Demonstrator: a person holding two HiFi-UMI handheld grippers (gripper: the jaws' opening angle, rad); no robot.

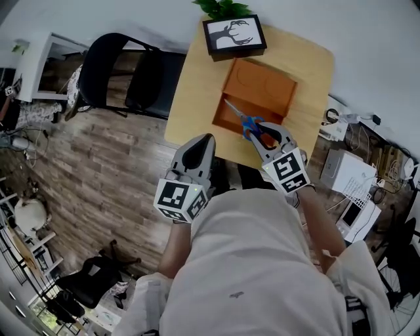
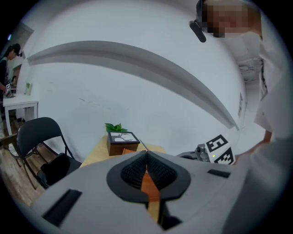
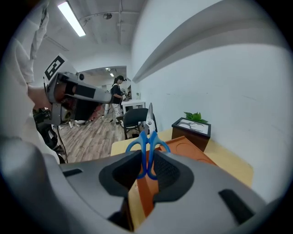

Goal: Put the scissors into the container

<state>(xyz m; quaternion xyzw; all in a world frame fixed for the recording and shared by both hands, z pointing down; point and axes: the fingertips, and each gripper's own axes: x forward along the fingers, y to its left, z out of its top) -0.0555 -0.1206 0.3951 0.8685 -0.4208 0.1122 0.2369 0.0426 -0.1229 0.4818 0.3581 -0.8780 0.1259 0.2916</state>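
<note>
- You have the scissors (image 1: 249, 123) pinched by their blue handles in your right tongs (image 1: 265, 136). The blades are shut and point away from you, over the container (image 1: 262, 88).
- In the right gripper view the pads clamp both handle loops, and the blades stand up past the tips.
- The scissors sit above the container's near edge. You can't tell whether the blade tips touch its floor.
- The container is orange-brown and open-topped, with shallow round recesses. It sits on the pale wooden desk (image 1: 308, 62).
- Your left tongs (image 1: 198, 146) have their pads together with nothing between them. They hang at the desk's near edge, apart from the container.
- A dark framed picture (image 1: 234, 34) stands just behind the container at the far edge, with a green plant (image 1: 223, 8) behind it.
- A black chair (image 1: 121, 69) stands left of the desk on a plank floor (image 1: 111, 170).
</note>
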